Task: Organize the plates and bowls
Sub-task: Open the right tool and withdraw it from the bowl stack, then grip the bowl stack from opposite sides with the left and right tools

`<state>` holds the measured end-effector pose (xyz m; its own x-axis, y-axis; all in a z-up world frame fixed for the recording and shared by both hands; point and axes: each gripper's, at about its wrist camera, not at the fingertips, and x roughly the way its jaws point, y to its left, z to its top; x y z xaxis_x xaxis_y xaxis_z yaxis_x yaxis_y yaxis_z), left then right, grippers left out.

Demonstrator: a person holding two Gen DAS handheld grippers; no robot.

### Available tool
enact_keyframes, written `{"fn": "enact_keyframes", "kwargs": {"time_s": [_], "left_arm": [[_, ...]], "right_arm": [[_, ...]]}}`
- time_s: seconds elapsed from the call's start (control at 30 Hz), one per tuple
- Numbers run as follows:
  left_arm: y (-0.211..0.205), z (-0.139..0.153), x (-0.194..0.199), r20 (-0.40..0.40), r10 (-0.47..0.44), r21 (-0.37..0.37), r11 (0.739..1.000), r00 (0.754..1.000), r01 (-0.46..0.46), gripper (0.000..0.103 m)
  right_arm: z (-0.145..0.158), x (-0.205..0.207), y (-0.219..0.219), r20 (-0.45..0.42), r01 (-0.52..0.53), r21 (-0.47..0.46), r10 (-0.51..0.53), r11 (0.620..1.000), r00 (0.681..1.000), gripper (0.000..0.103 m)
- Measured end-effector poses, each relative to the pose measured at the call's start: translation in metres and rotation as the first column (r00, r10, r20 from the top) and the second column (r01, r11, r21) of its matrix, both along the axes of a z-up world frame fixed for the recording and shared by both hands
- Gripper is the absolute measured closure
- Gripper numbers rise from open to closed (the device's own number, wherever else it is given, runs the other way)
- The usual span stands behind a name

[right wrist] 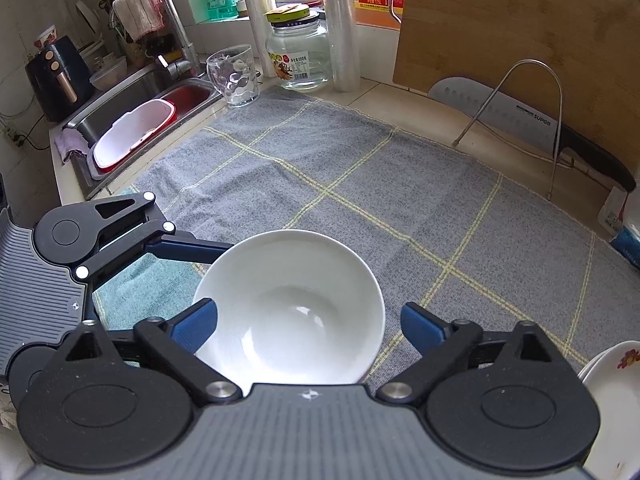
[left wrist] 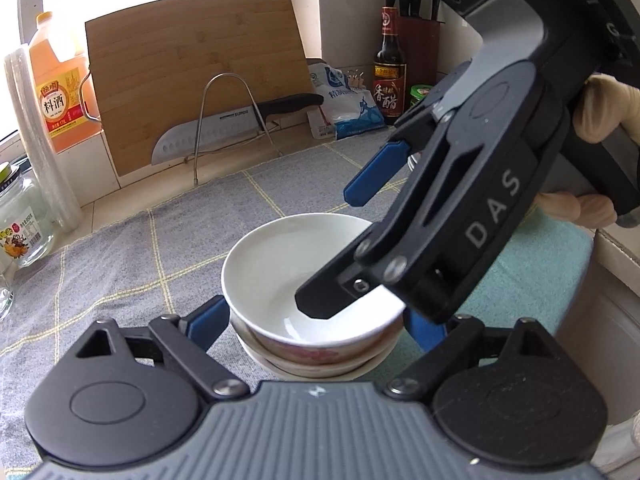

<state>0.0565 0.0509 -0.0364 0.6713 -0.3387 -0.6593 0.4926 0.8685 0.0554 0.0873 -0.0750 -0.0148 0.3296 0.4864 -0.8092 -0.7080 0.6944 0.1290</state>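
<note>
Left gripper (left wrist: pixel 316 326): its blue fingers (left wrist: pixel 206 322) stand apart, one on each side of the bowl stack, not pressing on it.
White bowl (left wrist: pixel 288 264): round and shiny, near the middle of the surface, sitting on top of a stack.
Stack: under the white bowl sits a bowl with pink flowers (left wrist: pixel 316 354), and a white plate (left wrist: pixel 304 370) is at the bottom.
Right gripper (right wrist: pixel 309 320): its blue fingers (right wrist: pixel 198 322) are wide apart; the white bowl (right wrist: pixel 288 304) sits between them and nothing squeezes it.
Hand (left wrist: pixel 600 112): in a pale glove, it holds the right gripper on the right side.
Cloth (right wrist: pixel 360 184): grey with thin yellow lines, spread over the surface under the stack.
Far side: a wooden cutting board (left wrist: pixel 192 68) leans on the wall, with a big knife (left wrist: pixel 224 128) in a wire rack.
</note>
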Motion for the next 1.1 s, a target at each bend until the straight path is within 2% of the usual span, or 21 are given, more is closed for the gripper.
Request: {"fn": "enact_keyframes", "kwargs": {"time_s": [0.3, 0.57, 0.7, 0.87, 0.97, 1.1], "left_arm": [[0.013, 0.004, -0.009, -0.002, -0.023, 0.015, 1.0, 1.0, 0.023, 0.008], [0.027, 0.007, -0.012, 0.0, -0.059, 0.06, 0.997, 0.998, 0.059, 0.008], [0.031, 0.005, -0.01, -0.015, -0.083, 0.08, 0.993, 0.996, 0.084, 0.008], [0.035, -0.004, -0.008, -0.043, -0.121, 0.106, 0.987, 0.992, 0.125, 0.008], [0.037, -0.011, -0.001, -0.076, -0.128, 0.095, 0.986, 0.989, 0.135, 0.008], [0.033, -0.021, 0.008, -0.098, -0.157, 0.116, 0.979, 0.983, 0.168, 0.008]], "right_arm": [[0.007, -0.012, 0.0, 0.08, -0.012, -0.034, 0.015, 0.999, 0.997, 0.0], [0.017, -0.036, -0.002, 0.22, -0.052, -0.089, 0.071, 0.995, 0.973, 0.0], [0.015, -0.039, -0.009, 0.185, -0.052, -0.107, 0.071, 0.993, 0.98, 0.0], [0.008, -0.058, -0.02, 0.195, -0.092, -0.144, 0.119, 0.985, 0.973, 0.0], [-0.009, -0.061, -0.024, 0.147, -0.11, -0.162, 0.134, 0.981, 0.98, 0.0], [-0.04, -0.055, -0.024, 0.079, -0.114, -0.178, 0.13, 0.977, 0.988, 0.0]]}}
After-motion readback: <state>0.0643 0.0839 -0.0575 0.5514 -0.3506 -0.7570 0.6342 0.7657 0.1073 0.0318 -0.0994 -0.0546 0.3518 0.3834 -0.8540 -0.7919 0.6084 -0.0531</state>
